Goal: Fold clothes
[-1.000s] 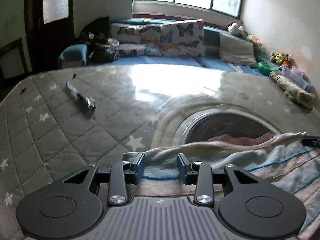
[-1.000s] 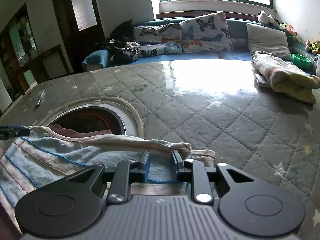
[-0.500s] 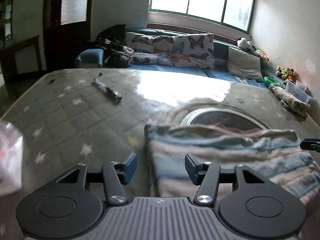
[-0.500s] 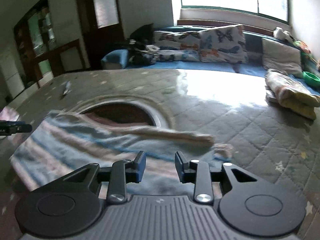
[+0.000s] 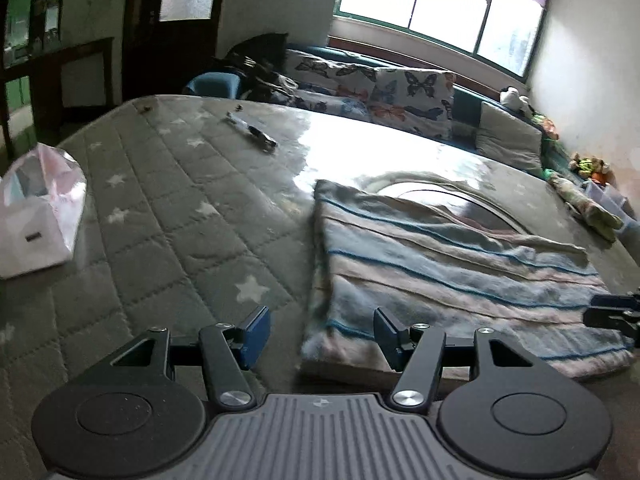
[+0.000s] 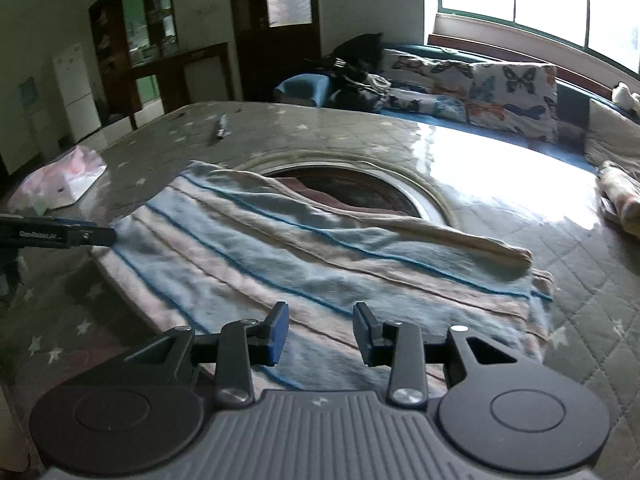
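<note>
The blue-and-pink striped fleece garment [image 5: 440, 276] lies spread flat on the grey quilted star-print mattress cover [image 5: 168, 216], its far edge draped over the round dark opening [image 6: 360, 184] in that cover. One long edge is rolled back on itself (whether that is a fold or only a ruck, I cannot tell). It reads as part-folded at most: broad, not yet a compact bundle. The left gripper [image 5: 320, 336] hangs released at the garment's near left corner; the right gripper [image 6: 320, 330] is likewise spread and empty above its near edge.
</note>
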Demonstrator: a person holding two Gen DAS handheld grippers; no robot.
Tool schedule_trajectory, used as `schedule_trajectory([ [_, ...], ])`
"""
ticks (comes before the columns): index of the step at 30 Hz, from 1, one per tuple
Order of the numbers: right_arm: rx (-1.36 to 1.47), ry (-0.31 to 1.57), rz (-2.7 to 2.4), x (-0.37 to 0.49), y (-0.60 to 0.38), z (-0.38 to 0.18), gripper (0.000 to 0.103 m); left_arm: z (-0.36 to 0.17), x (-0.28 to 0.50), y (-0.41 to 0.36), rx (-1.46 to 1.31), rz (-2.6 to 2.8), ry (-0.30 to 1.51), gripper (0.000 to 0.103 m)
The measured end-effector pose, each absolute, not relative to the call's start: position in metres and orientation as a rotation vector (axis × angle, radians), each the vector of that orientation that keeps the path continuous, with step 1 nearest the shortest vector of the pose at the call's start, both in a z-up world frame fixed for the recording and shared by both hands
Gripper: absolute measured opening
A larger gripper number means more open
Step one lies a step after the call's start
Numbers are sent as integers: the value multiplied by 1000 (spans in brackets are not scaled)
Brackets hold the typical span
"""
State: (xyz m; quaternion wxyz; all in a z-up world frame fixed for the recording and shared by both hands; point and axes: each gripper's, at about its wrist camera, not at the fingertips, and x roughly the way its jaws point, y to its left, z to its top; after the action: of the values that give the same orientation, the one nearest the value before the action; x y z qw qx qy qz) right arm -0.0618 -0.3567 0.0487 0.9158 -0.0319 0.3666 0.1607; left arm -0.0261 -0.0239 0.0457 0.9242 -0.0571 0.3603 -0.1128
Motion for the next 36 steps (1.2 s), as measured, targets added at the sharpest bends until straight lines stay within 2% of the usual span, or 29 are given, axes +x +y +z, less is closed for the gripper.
schedule_trajectory([
  [5, -101, 753, 369, -61, -340, 57, 35, 43, -28, -23, -165, -244, 761, 56],
  [12, -110, 763, 420, -49, -316, 69, 35, 42, -32, -20, -241, -258, 779, 13],
  [21, -55, 767, 533, -13, -275, 96, 35, 81, -45, -32, -294, -335, 668, 10],
  [27, -39, 801, 619, 19, -237, 106, 42, 91, -46, -48, -301, -388, 639, 9],
  [36, -104, 878, 658, 46, -209, 101, 42, 94, -49, -73, -267, -455, 623, 9],
])
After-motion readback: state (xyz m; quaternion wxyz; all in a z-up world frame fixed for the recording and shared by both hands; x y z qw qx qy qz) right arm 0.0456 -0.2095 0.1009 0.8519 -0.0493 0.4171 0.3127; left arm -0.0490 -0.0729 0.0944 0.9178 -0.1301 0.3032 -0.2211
